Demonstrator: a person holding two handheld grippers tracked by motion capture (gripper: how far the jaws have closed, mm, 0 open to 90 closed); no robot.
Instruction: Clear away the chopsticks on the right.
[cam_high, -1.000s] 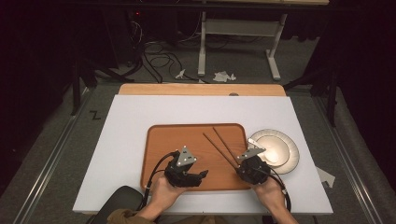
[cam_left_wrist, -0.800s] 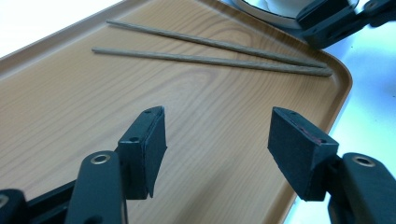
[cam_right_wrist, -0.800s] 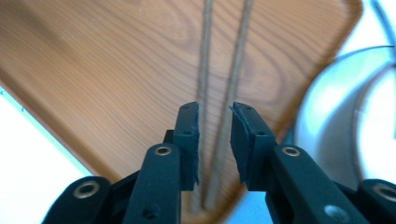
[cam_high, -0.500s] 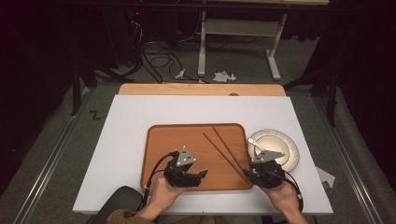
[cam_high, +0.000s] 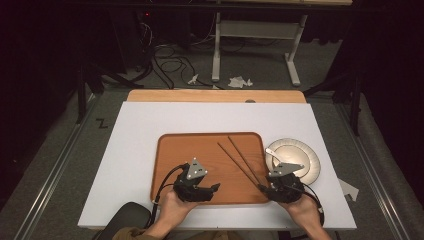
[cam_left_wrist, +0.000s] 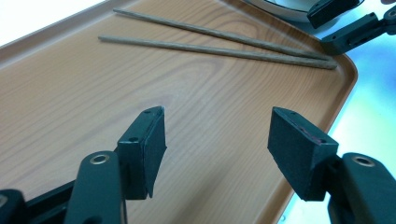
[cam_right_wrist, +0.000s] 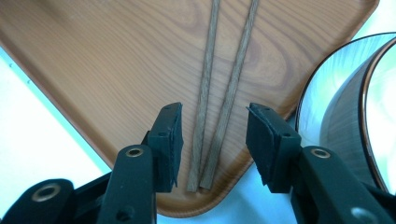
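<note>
Two brown wooden chopsticks (cam_high: 240, 160) lie side by side, slanting across the right half of the wooden tray (cam_high: 165, 145). My right gripper (cam_high: 261, 187) is at the tray's front right corner. In the right gripper view the right gripper (cam_right_wrist: 212, 140) is open. Its jaws have just been opening, and the near ends of the chopsticks (cam_right_wrist: 205, 93) lie between them, untouched by the pads. My left gripper (cam_high: 216, 187) hovers low over the tray's front middle. In its own view the left gripper (cam_left_wrist: 217, 140) is open with only bare tray (cam_left_wrist: 70, 93) between the jaws.
A round pale bowl (cam_high: 295, 160) stands on the white table just right of the tray, close beside my right gripper; the bowl (cam_right_wrist: 341, 116) has a dark rim. White tabletop (cam_high: 135, 150) lies left of the tray. The table's far edge is a wooden strip (cam_high: 215, 96).
The right hand has shifted a little to the right, toward the tray's front right corner. The chopsticks lie where they were. The left hand has kept still.
</note>
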